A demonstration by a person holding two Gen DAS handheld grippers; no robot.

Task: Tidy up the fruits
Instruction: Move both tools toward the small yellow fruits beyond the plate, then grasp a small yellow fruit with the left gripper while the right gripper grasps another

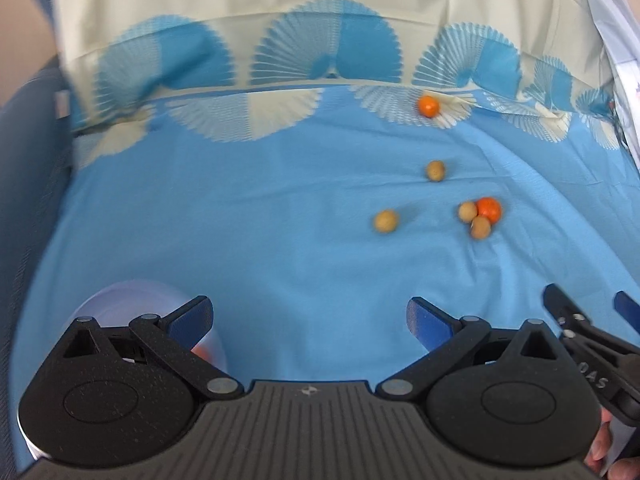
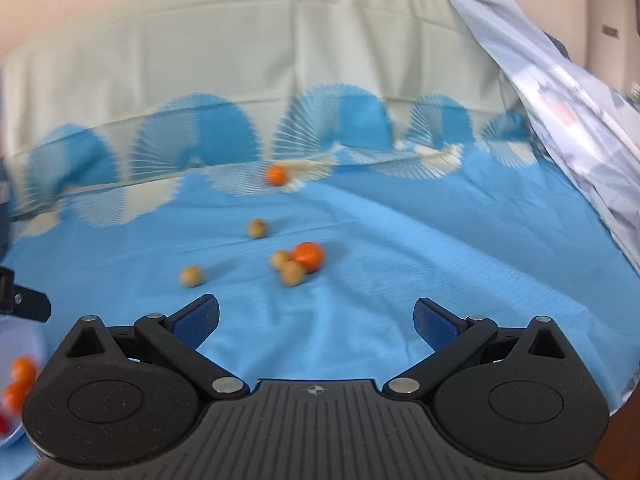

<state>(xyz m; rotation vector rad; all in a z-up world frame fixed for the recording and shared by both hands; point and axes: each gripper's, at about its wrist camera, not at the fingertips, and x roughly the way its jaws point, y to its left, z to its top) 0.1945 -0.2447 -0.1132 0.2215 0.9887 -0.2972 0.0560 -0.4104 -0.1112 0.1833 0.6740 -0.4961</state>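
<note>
Fingers of the left gripper (image 1: 308, 316) and the right gripper (image 2: 316, 316) spread wide, holding nothing, above the blue cloth (image 2: 400, 264). Ahead lie four tan fruits, two touching an orange (image 2: 307, 257); another orange (image 2: 277, 175) sits farther back. A pale bowl (image 2: 16, 344) at far left holds oranges.

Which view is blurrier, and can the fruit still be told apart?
Right wrist: stronger motion smear, yet the orange fruit and tan fruit stay distinct. Left wrist: milder blur, tan fruit fairly crisp. Both bend the blue cloth edges.
</note>
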